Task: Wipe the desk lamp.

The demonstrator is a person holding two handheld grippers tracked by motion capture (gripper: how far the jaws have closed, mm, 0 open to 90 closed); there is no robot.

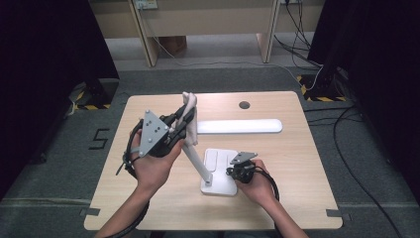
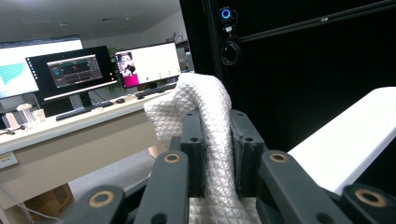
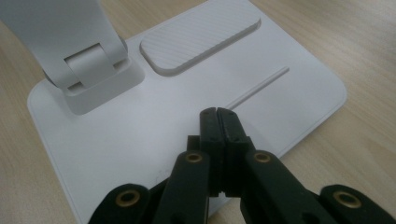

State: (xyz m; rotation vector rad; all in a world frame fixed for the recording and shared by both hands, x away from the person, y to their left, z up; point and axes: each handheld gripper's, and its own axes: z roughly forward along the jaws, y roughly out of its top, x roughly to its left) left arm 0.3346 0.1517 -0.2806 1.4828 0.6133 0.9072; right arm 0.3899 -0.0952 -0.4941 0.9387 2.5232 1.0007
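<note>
**Cloth pinched against the lamp arm**

Cloth (image 2: 205, 121), white and quilted, is clamped in the left gripper (image 2: 215, 140), raised over the table's (image 1: 297, 163) middle beside the desk lamp's (image 1: 237, 126) arm in the high view. Its weave reads clearly in the left gripper view. The right gripper (image 3: 217, 116), jaws pressed together and empty, rests on the lamp base (image 3: 154, 135) near the table's front edge.

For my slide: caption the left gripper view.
Left claw clamps a white quilted cloth beside the white lamp head.
</note>
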